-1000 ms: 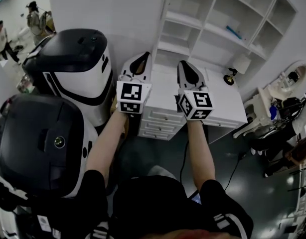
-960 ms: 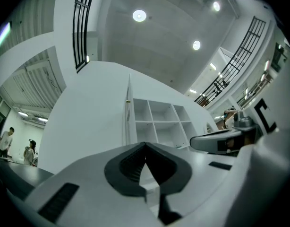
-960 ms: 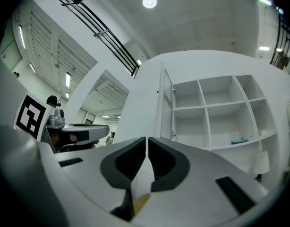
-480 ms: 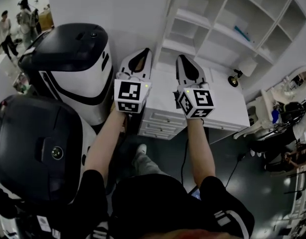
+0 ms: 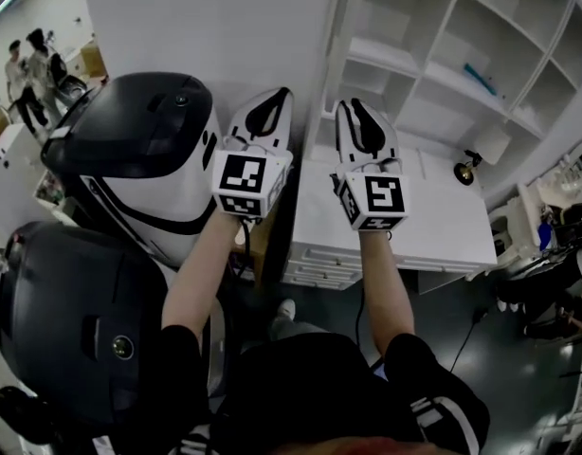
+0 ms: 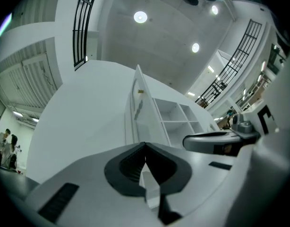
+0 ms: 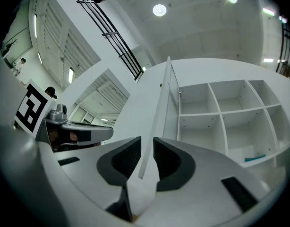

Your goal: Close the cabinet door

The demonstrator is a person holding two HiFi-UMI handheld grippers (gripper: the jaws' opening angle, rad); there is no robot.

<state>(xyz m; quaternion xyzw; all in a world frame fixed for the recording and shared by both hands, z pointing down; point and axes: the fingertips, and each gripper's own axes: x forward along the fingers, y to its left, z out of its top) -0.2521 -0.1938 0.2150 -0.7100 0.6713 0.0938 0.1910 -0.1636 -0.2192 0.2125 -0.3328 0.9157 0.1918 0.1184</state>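
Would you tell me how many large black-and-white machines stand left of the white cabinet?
2. One machine stands by the wall beside the cabinet; the other is nearer, at the head view's lower left. Others may be hidden.

Light: round ceiling lamps (image 6: 140,17) glare overhead | Head view: dim, muted | Edges: fisheye curve, black corners in gripper views

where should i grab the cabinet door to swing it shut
Probably the door by its free long edge, coming straight at it from the front with one jaw on each face. It stands swung out from the shelves and edge-on to you. The panel looks thin and flat, so the edge should slip between the jaws.
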